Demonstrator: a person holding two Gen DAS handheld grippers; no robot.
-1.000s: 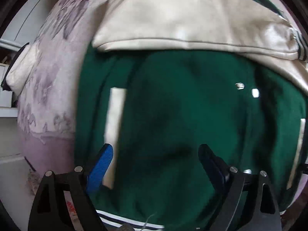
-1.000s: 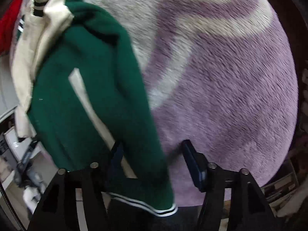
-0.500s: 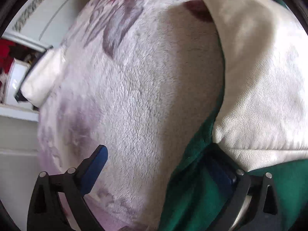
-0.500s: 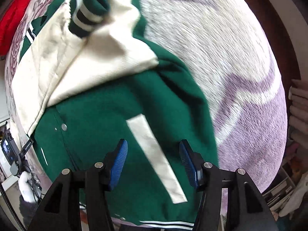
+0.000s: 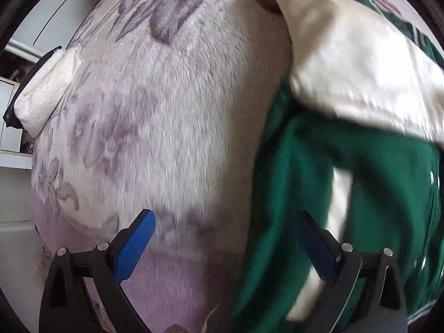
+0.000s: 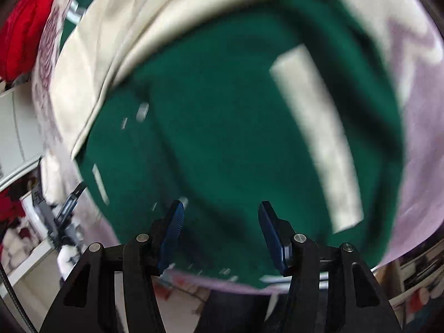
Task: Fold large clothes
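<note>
A green varsity jacket point(image 5: 383, 183) with cream sleeves point(image 5: 355, 63) lies on a bed covered by a lilac floral blanket point(image 5: 172, 105). In the left wrist view it fills the right side; my left gripper point(image 5: 230, 236) is open and empty, with its right finger over the jacket's left edge and its left finger over bare blanket. In the right wrist view the jacket's green body point(image 6: 227, 127) with a cream pocket strip point(image 6: 319, 138) fills the middle, blurred. My right gripper point(image 6: 220, 229) is open and empty, just above the green cloth near the hem.
A white folded cloth point(image 5: 44, 94) lies at the bed's left edge, with white furniture point(image 5: 11, 149) beyond. A red item point(image 6: 25, 27) sits at the far top left of the right view. The bed's near edge and floor clutter point(image 6: 63, 222) show lower left.
The left gripper has swung left off the jacket's middle to its left edge. The right gripper has moved from the jacket's right edge over its green body. Both stay open.
</note>
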